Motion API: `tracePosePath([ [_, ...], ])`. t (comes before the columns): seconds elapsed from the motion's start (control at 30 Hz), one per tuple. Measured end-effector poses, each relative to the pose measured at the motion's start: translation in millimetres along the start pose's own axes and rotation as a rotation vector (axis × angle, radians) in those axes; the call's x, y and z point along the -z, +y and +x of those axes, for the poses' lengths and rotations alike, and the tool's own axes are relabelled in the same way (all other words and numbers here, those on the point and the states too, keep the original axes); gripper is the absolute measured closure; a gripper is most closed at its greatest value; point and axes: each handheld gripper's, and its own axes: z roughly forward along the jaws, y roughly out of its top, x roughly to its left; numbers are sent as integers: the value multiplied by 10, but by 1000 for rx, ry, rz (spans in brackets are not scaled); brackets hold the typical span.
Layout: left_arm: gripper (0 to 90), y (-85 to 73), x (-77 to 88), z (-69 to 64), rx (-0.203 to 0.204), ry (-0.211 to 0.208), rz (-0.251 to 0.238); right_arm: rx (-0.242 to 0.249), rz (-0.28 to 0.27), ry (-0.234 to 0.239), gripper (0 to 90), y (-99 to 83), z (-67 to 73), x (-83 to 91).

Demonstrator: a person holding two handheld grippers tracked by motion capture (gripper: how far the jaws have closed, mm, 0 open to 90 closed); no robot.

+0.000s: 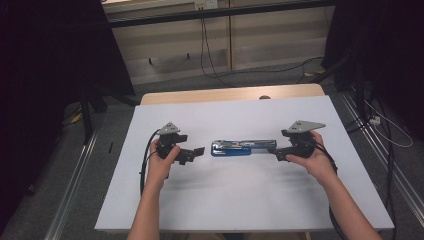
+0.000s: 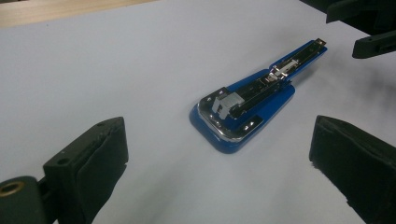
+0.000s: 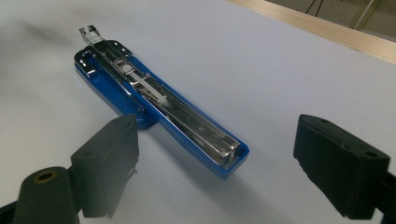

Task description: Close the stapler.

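Note:
A blue stapler (image 1: 242, 148) with a metal top lies flat in the middle of the white table top (image 1: 235, 200), its long axis running left to right. My left gripper (image 1: 196, 152) is held just off its left end, jaws wide apart and holding nothing. In the left gripper view the stapler's broad end (image 2: 233, 116) lies just ahead of the open left gripper (image 2: 219, 128). My right gripper (image 1: 275, 151) sits at the right end, also open and holding nothing. In the right gripper view the stapler (image 3: 159, 100) has its narrow end between the jaws of the open right gripper (image 3: 218, 128), untouched.
A wooden table edge (image 1: 225, 94) runs along the far side of the white top. Beyond it on the floor lie cables (image 1: 210, 65), with dark curtains and stand legs (image 1: 90, 112) to both sides. The right gripper's jaws (image 2: 369, 32) show at the top right of the left gripper view.

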Motion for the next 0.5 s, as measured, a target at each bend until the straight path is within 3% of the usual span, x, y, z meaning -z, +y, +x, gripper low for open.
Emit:
tracePosePath([
  [0.1,47,-1,12,-7,9,-15,-29,-6,4,-10,175,-21,8,16],
  [0.3,58,-9,-9,-14,1,5,-23,8,13,-23,291,-58,35,81],
  [0.5,191,-15,-95,-95,-35,12,-3,-8,13,-46,407,-109,25,198],
])
